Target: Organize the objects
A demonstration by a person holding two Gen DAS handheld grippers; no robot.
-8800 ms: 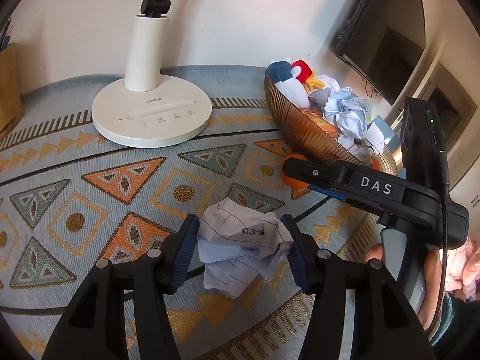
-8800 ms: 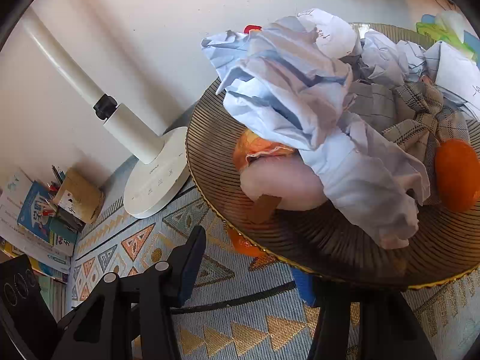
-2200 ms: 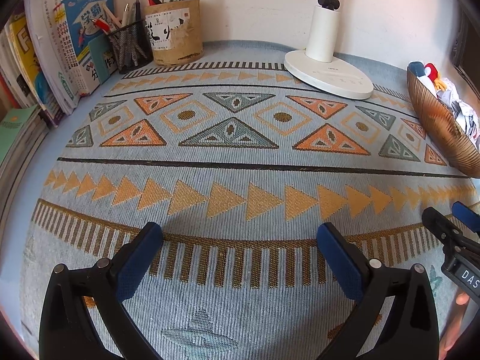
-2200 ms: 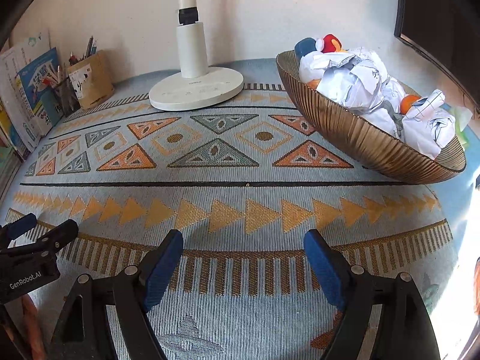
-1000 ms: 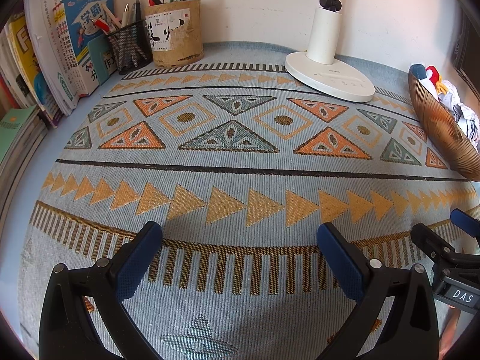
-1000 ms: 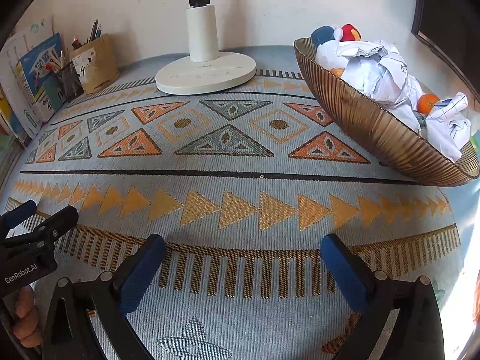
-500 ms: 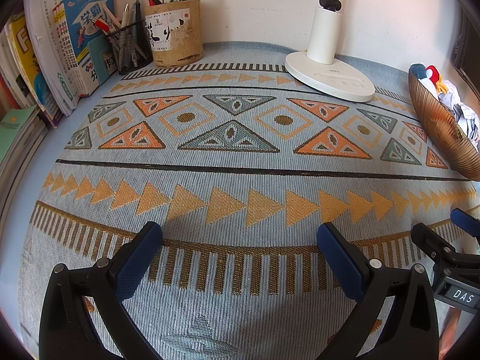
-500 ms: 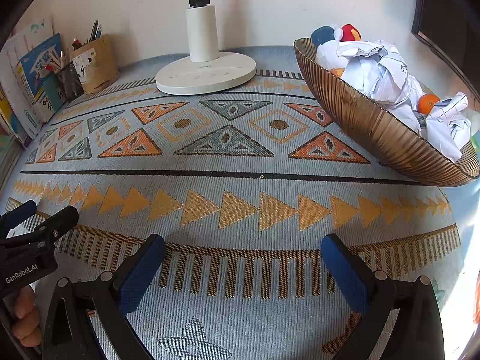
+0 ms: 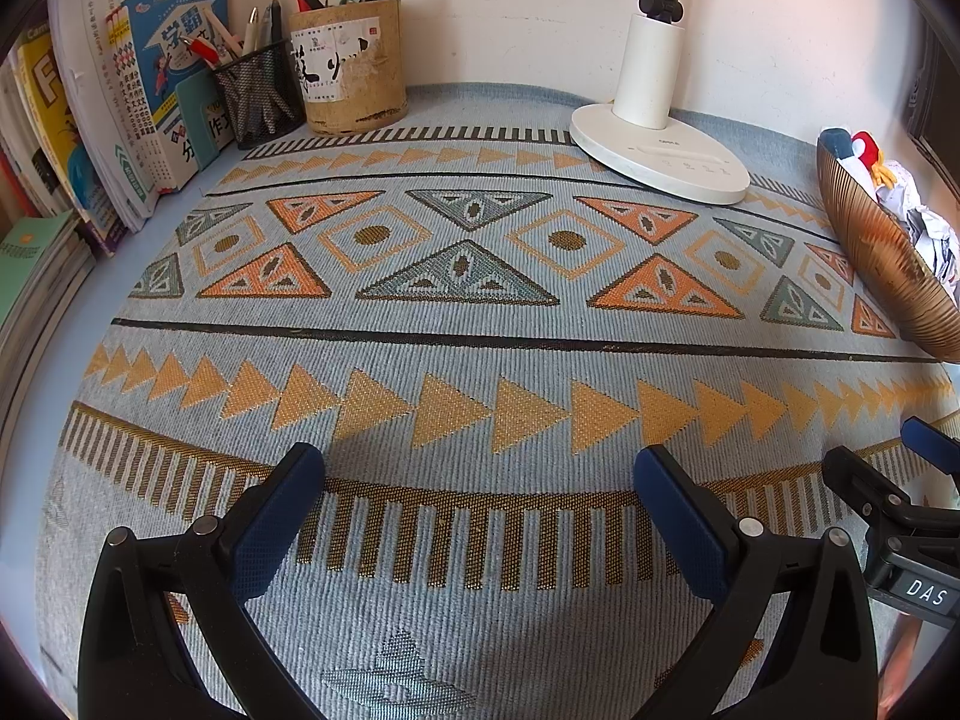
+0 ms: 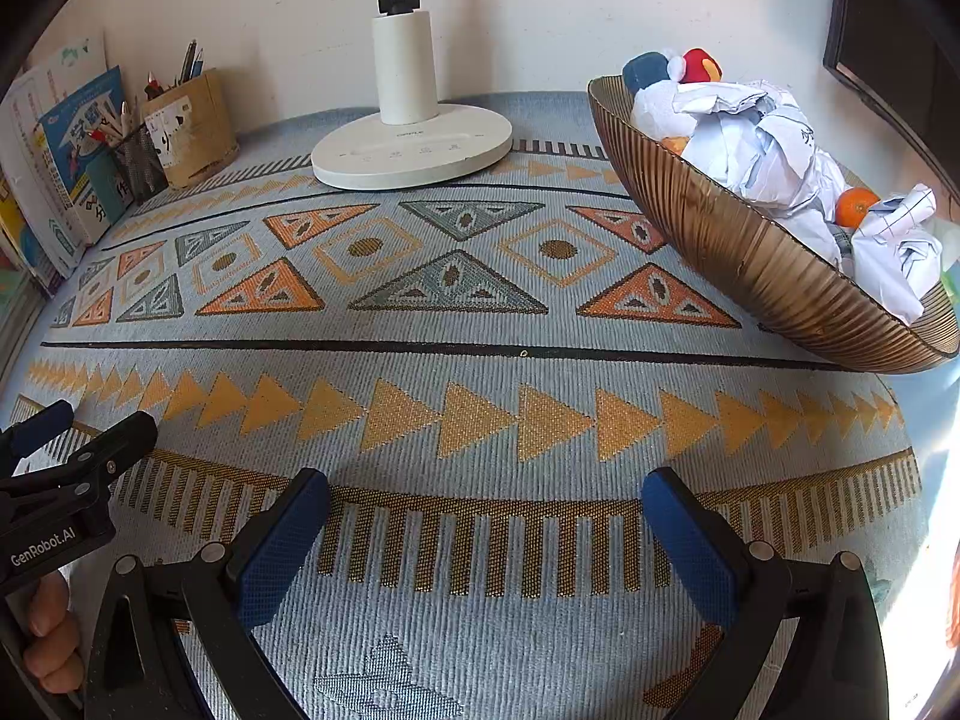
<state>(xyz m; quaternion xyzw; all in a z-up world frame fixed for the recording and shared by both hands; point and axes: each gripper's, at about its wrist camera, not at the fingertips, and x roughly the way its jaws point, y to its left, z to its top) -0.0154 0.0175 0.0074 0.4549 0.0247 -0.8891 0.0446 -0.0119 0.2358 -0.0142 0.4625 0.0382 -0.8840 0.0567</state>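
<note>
The ribbed bronze-brown bowl [image 10: 750, 252] is sitting at the right side of the patterned blue woven mat [image 10: 480, 360], well apart from both sets of jaws and ahead of them. It is holding crumpled white paper balls [image 10: 762, 150], a small orange fruit [image 10: 855, 207] and a plush toy with a red and blue top [image 10: 666, 75]. The left gripper [image 9: 480, 501] is hovering over the mat's striped border with its blue-padded jaws spread wide, gripping nothing. The right gripper [image 10: 486, 519] is likewise standing wide open over the same border, empty. The white round-based desk lamp [image 10: 414, 144] is standing just left of the bowl, and a tan cylindrical pen holder [image 9: 348, 66] is sitting near the back wall
</note>
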